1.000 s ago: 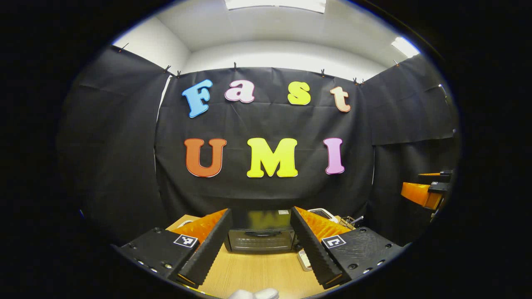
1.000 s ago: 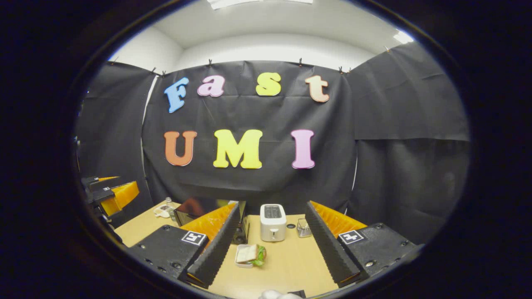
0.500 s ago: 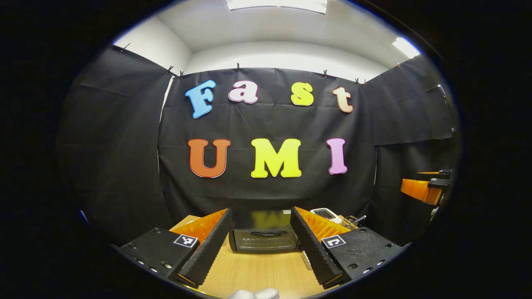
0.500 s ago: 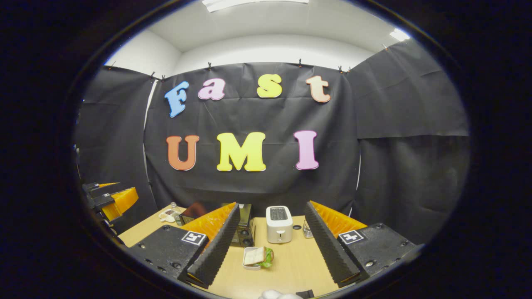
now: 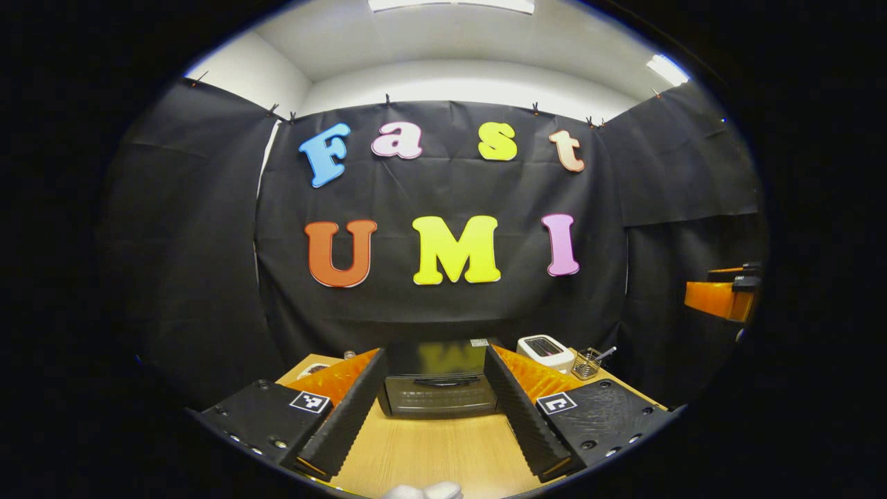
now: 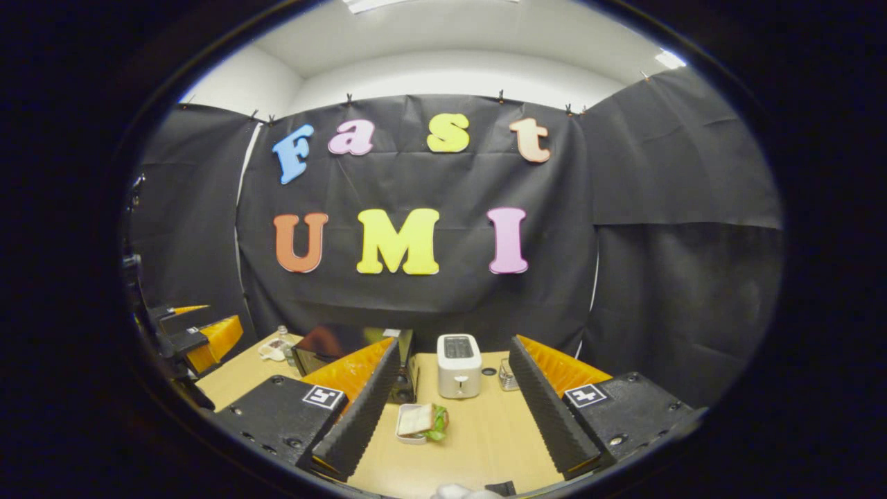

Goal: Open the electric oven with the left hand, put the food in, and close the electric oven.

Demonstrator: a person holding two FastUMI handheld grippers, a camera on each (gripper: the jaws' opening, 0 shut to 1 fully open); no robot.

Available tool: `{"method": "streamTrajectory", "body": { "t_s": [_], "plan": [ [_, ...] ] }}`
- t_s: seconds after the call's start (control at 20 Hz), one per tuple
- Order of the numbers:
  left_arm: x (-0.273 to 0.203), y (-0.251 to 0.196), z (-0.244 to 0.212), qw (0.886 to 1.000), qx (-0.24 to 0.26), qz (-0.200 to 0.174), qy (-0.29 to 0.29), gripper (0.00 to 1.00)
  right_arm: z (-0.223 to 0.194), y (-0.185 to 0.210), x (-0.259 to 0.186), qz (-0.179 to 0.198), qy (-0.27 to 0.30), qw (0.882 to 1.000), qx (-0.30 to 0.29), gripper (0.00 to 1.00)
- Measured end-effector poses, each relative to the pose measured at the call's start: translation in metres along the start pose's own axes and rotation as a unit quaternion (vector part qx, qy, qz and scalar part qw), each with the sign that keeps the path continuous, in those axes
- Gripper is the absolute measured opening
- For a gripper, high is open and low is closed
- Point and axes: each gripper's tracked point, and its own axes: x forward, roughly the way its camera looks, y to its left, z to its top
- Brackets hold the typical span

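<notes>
Both grippers hang above the near edge of the wooden table [image 5: 429, 450], level and aimed at the back wall, and neither one touches anything. In the left gripper view, the left gripper [image 5: 433, 409] has its fingers spread wide with nothing between them, and it looks straight at the oven [image 5: 438, 391]. The oven sits square across the back of the table, its long side running left to right, its glass door facing the gripper and shut, the dark handle [image 5: 437, 380] lying flat along the top of the door. To the oven's right stand a white toaster [image 5: 545, 351] and a small wire basket [image 5: 586, 363] with something thin sticking out of it. Out at the right edge of this view, the right gripper [image 5: 721, 298] floats well apart.

Over to the right gripper view: the right gripper [image 6: 454, 409] is just as wide open and holds nothing. Between its fingers, on the table, a sandwich [image 6: 424, 420] lies in a small white tray [image 6: 403, 433], green leaf poking out on its right side, near the front of the toaster [image 6: 458, 356]. The oven [image 6: 346, 350] sits off to the left, partly hidden behind the left finger. The left gripper [image 6: 201, 336] shows at the far left edge.

Black cloth walls all round, white ceiling with lit panels above.
</notes>
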Motion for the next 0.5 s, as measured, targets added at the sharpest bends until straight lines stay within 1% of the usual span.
{"method": "streamTrajectory", "body": {
  "t_s": [0.15,0.3,0.35,0.45,0.5],
  "plan": [
    [0.032,-0.014,-0.023,0.999,-0.031,-0.007,0.021,0.93,-0.002,-0.017,0.002,-0.012,0.011,1.000,-0.009,1.00],
    [0.077,-0.016,-0.053,0.998,-0.029,0.001,0.051,0.93,-0.007,-0.035,0.001,-0.027,0.022,0.999,-0.013,1.00],
    [0.094,-0.016,-0.062,0.998,-0.030,0.004,0.055,0.93,-0.008,-0.038,0.000,-0.030,0.027,0.999,-0.008,0.90],
    [0.124,-0.013,-0.085,0.997,-0.033,0.010,0.075,0.93,-0.011,-0.047,0.001,-0.041,0.033,0.999,-0.001,0.90],
    [0.138,-0.010,-0.096,0.996,-0.031,0.015,0.086,0.93,-0.016,-0.052,0.002,-0.046,0.039,0.998,-0.001,1.00]
  ]
}}
